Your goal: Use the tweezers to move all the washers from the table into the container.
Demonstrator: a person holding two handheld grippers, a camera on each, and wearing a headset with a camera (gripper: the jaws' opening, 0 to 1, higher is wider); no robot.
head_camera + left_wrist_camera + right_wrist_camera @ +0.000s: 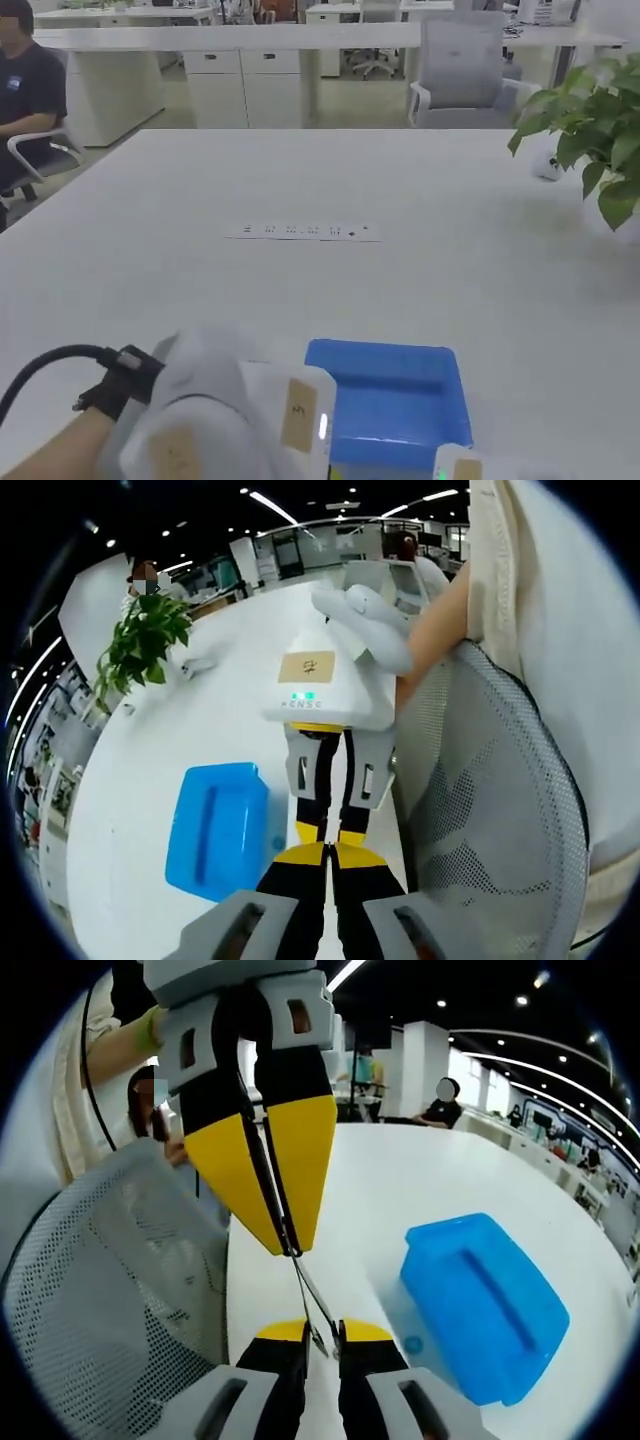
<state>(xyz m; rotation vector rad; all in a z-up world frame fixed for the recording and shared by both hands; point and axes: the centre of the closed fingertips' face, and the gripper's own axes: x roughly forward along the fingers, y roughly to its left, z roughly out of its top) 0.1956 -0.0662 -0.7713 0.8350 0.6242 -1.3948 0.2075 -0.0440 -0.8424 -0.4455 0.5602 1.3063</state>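
Open-plan office surrounds a wide white bench (450,280): desks and drawer units stand behind it, ceiling lights run overhead, a grey chair (462,70) sits beyond its far edge, a seated person (25,90) is off its left edge and a leafy plant (590,130) is at its right edge. At the near edge the tweezers (308,1295) show as a thin metal line between the two grippers, which face each other tip to tip. The left gripper (290,1248) has its yellow jaws pressed together on the tweezers, whose body lies along the seam between them. The tweezers' other end sits in the narrow gap between the yellow tips of the right gripper (322,1335); whether those jaws pinch it I cannot tell. The blue container (385,395) stands on the bench at its near edge, just beside the grippers. Near the middle of the bench lies a pale strip (303,232) bearing a row of tiny dark specks (335,232), too small to tell as washers. A mesh chair back (110,1290) stands off the bench, beside its near edge
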